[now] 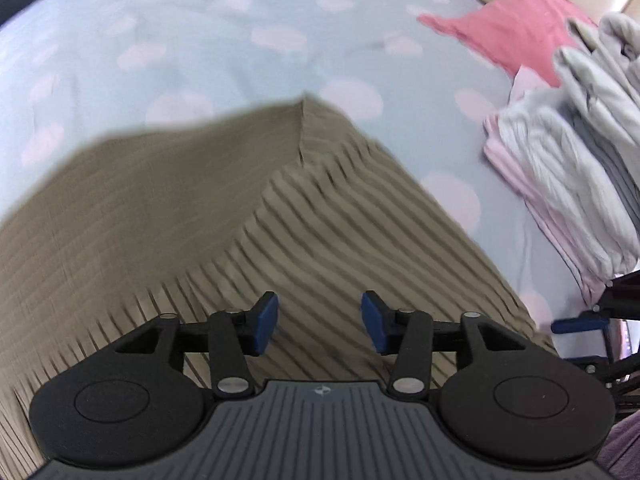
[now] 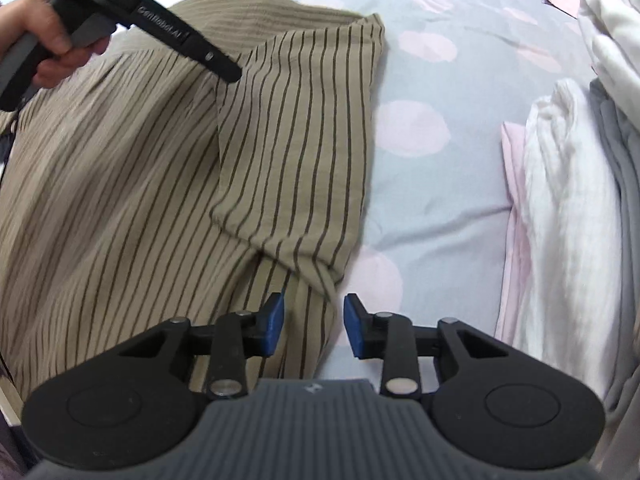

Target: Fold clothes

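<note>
Folding a striped garment on the bed, both claws hovering released above it.

The bed [image 2: 460,184] gives a flat base; the striped garment [image 2: 132,184] lies spread there, sleeve doubled inward to narrow it, folded pile [image 2: 568,216] kept aside; left claw [image 1: 320,322] and right claw [image 2: 314,324] gape, gripping nothing.

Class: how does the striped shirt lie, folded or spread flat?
Partly folded: the striped shirt has its sleeve turned over onto the body.
</note>
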Action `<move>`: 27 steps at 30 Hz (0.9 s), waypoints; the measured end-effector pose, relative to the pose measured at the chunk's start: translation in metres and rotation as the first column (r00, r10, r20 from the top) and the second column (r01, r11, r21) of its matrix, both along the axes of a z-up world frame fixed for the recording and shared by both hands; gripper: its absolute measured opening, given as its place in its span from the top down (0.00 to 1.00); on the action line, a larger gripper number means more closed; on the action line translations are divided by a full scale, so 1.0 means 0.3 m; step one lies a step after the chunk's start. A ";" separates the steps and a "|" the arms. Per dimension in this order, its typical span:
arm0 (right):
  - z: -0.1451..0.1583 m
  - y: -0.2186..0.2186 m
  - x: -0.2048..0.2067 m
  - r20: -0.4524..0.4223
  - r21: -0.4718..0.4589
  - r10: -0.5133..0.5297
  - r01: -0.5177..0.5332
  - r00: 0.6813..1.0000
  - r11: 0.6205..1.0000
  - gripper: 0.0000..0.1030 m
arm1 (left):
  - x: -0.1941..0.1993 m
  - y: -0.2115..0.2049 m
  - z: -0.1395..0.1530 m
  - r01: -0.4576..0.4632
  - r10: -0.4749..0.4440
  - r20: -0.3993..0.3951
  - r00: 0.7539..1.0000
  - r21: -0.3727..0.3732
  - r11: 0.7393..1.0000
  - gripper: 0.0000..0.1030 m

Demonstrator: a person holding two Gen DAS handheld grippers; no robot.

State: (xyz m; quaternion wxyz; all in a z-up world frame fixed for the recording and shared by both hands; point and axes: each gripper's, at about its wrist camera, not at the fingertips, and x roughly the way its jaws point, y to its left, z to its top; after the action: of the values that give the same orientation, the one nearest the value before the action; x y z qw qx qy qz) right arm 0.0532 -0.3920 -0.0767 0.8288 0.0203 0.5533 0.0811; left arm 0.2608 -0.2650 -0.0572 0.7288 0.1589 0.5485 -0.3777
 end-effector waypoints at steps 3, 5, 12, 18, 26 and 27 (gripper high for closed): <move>-0.016 -0.006 -0.022 -0.001 0.012 -0.019 0.019 1.000 1.000 0.65 | -0.072 0.022 -0.040 -0.026 0.021 -0.094 0.995 -0.050 0.998 0.56; -0.026 -0.017 -0.033 -0.001 0.032 -0.041 0.041 0.999 0.999 0.65 | -0.126 0.034 -0.066 -0.038 0.024 -0.155 0.988 -0.086 0.996 0.56; -0.023 -0.064 -0.052 0.025 0.114 -0.164 0.160 0.986 0.980 0.65 | -0.267 0.046 -0.135 -0.109 0.063 -0.251 0.966 -0.174 0.979 0.56; -0.078 -0.047 -0.018 0.008 0.064 -0.161 0.160 0.987 0.985 0.89 | -0.289 0.023 -0.158 -0.154 0.116 -0.209 0.971 -0.175 0.973 0.96; -0.010 0.080 -0.065 0.091 -0.120 -0.117 0.128 0.989 0.985 0.73 | -0.327 0.057 -0.086 -0.126 0.119 -0.068 0.991 -0.111 0.986 0.96; 0.010 0.116 -0.089 0.113 -0.135 -0.102 0.117 0.988 0.984 0.72 | -0.340 0.079 -0.065 -0.124 0.118 -0.050 0.992 -0.119 0.985 0.87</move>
State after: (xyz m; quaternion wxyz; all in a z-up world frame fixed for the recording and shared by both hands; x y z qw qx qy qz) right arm 0.0266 -0.3573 -0.0738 0.8594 -0.0125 0.5112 -0.0030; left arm 0.1587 -0.2414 -0.0766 0.7469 0.0723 0.5485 -0.3689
